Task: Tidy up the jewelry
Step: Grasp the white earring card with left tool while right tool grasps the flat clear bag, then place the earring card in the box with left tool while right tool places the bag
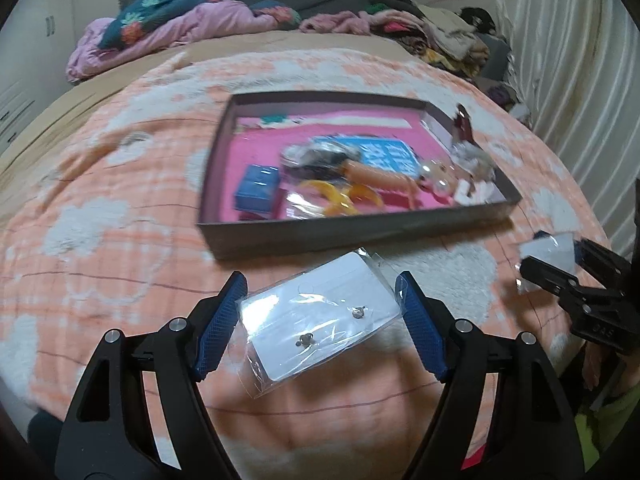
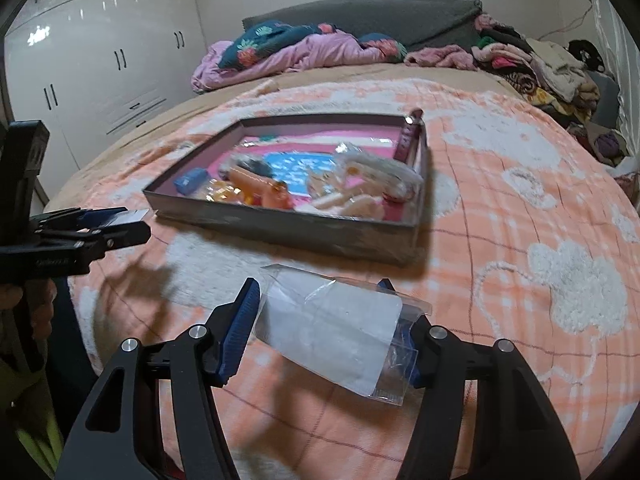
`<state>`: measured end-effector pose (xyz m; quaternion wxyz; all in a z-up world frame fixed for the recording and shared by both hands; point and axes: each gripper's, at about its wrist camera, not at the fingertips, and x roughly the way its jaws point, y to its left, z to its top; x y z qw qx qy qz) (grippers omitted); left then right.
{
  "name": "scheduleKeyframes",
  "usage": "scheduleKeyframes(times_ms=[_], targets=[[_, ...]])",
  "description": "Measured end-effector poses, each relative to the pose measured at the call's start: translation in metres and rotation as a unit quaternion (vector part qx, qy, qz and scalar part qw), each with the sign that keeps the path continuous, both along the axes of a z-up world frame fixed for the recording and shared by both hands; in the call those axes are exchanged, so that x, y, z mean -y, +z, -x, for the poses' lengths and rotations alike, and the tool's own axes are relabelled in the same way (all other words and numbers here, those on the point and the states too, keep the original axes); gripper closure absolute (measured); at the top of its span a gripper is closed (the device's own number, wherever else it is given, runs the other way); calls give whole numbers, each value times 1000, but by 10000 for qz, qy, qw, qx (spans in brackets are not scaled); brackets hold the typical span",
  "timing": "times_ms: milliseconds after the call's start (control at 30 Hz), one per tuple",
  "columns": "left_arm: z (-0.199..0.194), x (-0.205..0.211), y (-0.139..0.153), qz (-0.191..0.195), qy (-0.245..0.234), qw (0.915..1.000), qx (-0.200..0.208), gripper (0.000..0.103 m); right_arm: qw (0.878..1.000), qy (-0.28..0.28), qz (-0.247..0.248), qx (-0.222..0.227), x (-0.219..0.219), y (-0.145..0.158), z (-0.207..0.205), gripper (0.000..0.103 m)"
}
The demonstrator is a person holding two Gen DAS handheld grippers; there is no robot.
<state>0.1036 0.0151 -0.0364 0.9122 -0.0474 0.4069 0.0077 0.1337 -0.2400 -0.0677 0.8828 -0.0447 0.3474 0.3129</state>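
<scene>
Peach-and-white flowered blanket (image 1: 120, 208), grey box (image 1: 352, 236) lined pink, blue-padded black left gripper (image 1: 320, 312).

A white earring card (image 1: 320, 312) sealed in a clear plastic sleeve, with two small metal studs pinned to it, is held tilted just in front of the shallow grey box (image 1: 352, 236). A second white card in a clear sleeve (image 2: 332, 332) is held likewise in front of the box, its face blurred. The box is lined in pink and is filled with a blue cube box (image 1: 256, 190), orange and yellow pieces and further clear packets.
</scene>
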Motion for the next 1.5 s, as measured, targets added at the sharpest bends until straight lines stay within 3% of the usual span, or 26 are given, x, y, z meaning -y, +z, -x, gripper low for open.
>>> scheduleKeyframes(times_ms=[400,1000,1500], targets=[[4,-29,19,115,247,9993,236,35,9996,171,-111,187,-12,25,6,45],[-24,-12,35,211,-131,9984,504,34,9982,-6,-373,464,-19,69,-21,47],[-49,-2,61,26,-327,9961,814,34,9970,64,-417,652,-40,93,-46,47]])
